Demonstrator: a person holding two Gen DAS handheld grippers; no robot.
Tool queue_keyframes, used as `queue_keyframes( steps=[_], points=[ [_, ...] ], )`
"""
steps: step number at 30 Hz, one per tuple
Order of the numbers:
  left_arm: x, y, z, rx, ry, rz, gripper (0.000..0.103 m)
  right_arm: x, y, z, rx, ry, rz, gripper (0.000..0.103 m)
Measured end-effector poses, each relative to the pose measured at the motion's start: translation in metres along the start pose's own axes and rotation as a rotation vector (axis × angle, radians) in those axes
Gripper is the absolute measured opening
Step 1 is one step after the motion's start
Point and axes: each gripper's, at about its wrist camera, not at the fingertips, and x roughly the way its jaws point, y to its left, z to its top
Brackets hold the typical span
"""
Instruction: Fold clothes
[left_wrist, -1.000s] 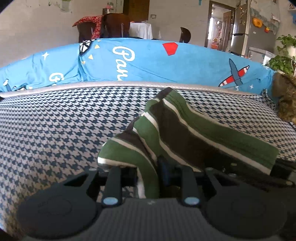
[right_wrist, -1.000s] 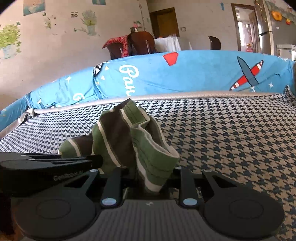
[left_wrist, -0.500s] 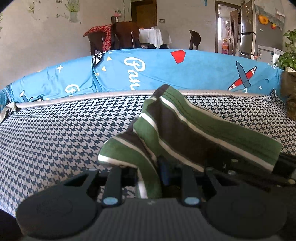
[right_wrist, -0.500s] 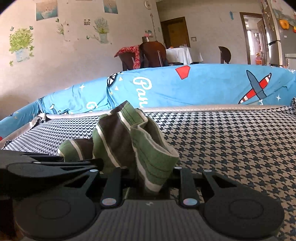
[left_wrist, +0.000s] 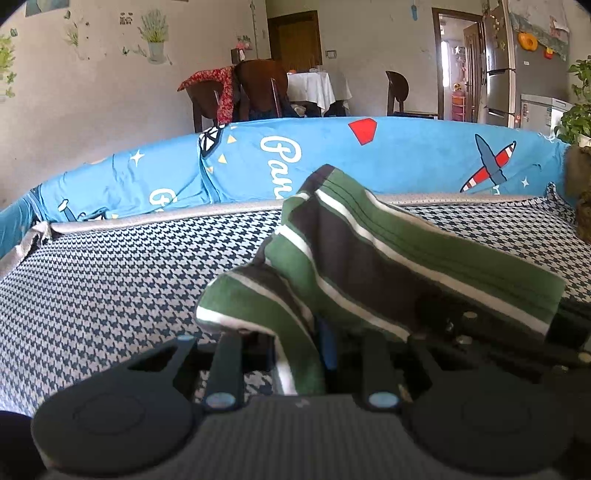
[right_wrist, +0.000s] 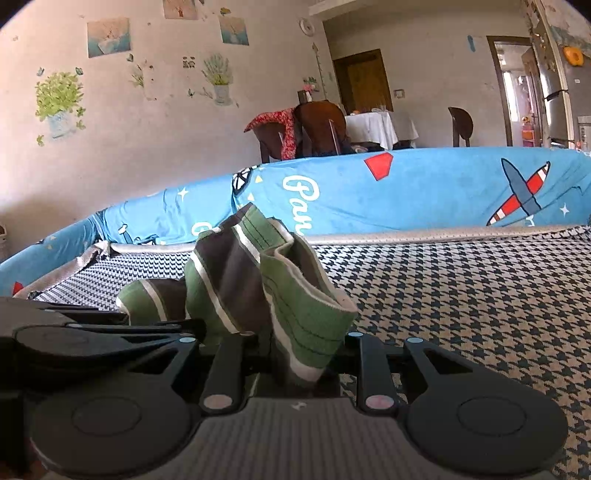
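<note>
One striped garment (left_wrist: 369, 266), in green, dark brown and white bands, is seen, and it is held by two grippers at once. The fingers of the left gripper (left_wrist: 301, 365) are nearly closed and pinched on one bunched edge of the cloth; the fingers of the right gripper (right_wrist: 295, 363) are likewise narrowly set and clamped on another folded edge (right_wrist: 295, 302). The garment is raised off the houndstooth-covered surface (left_wrist: 110, 280), hanging between the two grippers, which are close side by side: the right gripper's body is seen at the right edge of the left wrist view (left_wrist: 517, 339), and the left gripper's body at the left edge of the right wrist view (right_wrist: 74, 332).

One blue printed cover (right_wrist: 424, 192), with an aeroplane and lettering, is draped along the far border of the surface, and much of it is hidden by the lifted cloth. Behind it, three dark chairs are counted, one with a red cloth (left_wrist: 218, 88) thrown over it, and one table with a white cloth (right_wrist: 380, 127). One refrigerator (left_wrist: 509, 70) and one leafy plant (left_wrist: 576, 118) are seen at the right.
</note>
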Motion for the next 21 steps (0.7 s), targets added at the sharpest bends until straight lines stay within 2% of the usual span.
queue_keyframes(
  steps=[21],
  points=[
    [-0.016, -0.005, 0.004, 0.023, -0.029, 0.026, 0.023, -0.018, -0.008, 0.001, 0.029, -0.048, 0.041, 0.024]
  ],
)
